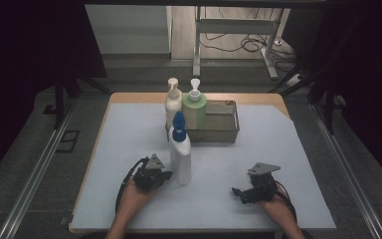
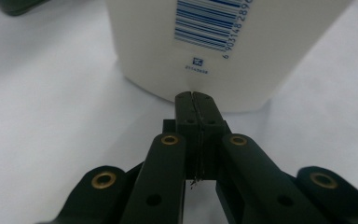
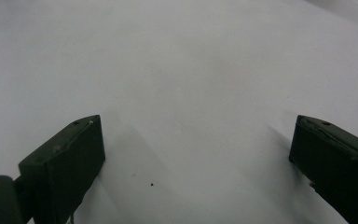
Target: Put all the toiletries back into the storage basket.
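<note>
A white bottle with a blue cap (image 1: 180, 154) stands upright near the middle of the white mat. Just left of its base lies my left gripper (image 1: 168, 175), held in a hand and pointing at the bottle. In the left gripper view the two black jaws are pressed together with nothing between them (image 2: 196, 99). Their tips sit at the foot of the white bottle (image 2: 214, 51), below its blue barcode; I cannot tell if they touch it. My right gripper (image 1: 238, 192) rests low over the mat at the front right, and its jaws stand wide apart and empty (image 3: 196, 149).
Behind the white bottle stand a cream pump bottle (image 1: 173, 102) and a green pump bottle (image 1: 195, 107). They stand at the left end of a metal mesh tray (image 1: 226, 130). The white mat (image 1: 288, 164) covers a wooden table, with dark floor and rails on both sides.
</note>
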{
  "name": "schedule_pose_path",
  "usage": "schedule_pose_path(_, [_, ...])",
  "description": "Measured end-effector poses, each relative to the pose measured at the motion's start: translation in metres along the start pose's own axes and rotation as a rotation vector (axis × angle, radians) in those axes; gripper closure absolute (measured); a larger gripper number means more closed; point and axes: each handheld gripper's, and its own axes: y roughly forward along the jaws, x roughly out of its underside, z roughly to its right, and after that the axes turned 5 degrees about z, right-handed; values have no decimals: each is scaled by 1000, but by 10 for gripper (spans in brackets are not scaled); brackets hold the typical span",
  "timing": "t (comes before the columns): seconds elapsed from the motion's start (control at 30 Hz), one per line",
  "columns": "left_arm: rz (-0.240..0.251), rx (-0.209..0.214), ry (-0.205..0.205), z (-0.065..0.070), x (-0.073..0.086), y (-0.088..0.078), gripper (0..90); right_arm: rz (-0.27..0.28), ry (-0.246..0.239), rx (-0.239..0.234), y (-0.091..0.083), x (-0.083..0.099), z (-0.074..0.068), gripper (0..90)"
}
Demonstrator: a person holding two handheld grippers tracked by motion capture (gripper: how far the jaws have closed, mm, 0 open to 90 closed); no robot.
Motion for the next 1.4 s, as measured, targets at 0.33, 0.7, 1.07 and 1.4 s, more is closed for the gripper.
schedule_pose_path(0.33, [-7, 26, 25, 11, -4, 6, 869, 0, 0, 1, 0, 0, 0, 28])
schedule_pose_path(0.7, [-13, 50, 44, 22, -8, 17, 892, 1, -1, 2, 0, 0, 0, 28])
schedule_pose_path(1.07, [0, 27, 32, 28, -6, -2, 780, -5, -2, 6, 0, -1, -1, 32])
schedule_pose_path(1.4, [23, -19, -9, 31, 6, -21, 552, -5, 7, -4, -5, -4, 1, 48])
